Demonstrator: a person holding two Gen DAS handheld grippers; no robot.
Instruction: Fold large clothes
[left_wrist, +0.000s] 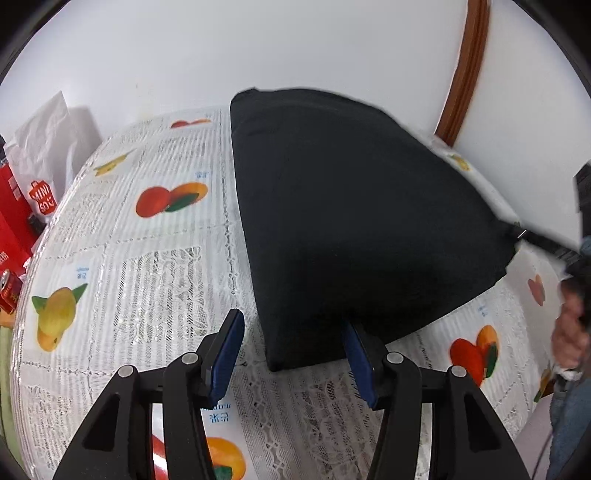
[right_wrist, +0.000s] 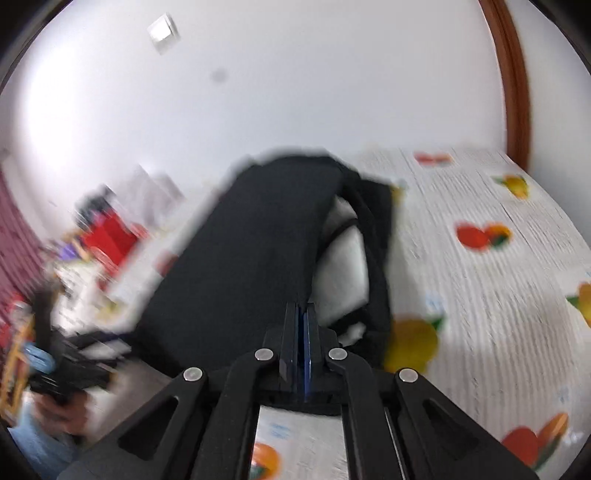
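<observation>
Your right hand-held gripper (right_wrist: 303, 314) pinches the black garment (left_wrist: 354, 221) to lift its edge; your left hand-held gripper (left_wrist: 291, 332) gapes at the near corner.

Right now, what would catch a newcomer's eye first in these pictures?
The black garment dominates, lifted over the fruit-print tablecloth. The right gripper is pinched shut on its edge, while the left gripper stands open at its near corner. Red boxes sit at the table's left end.
</observation>
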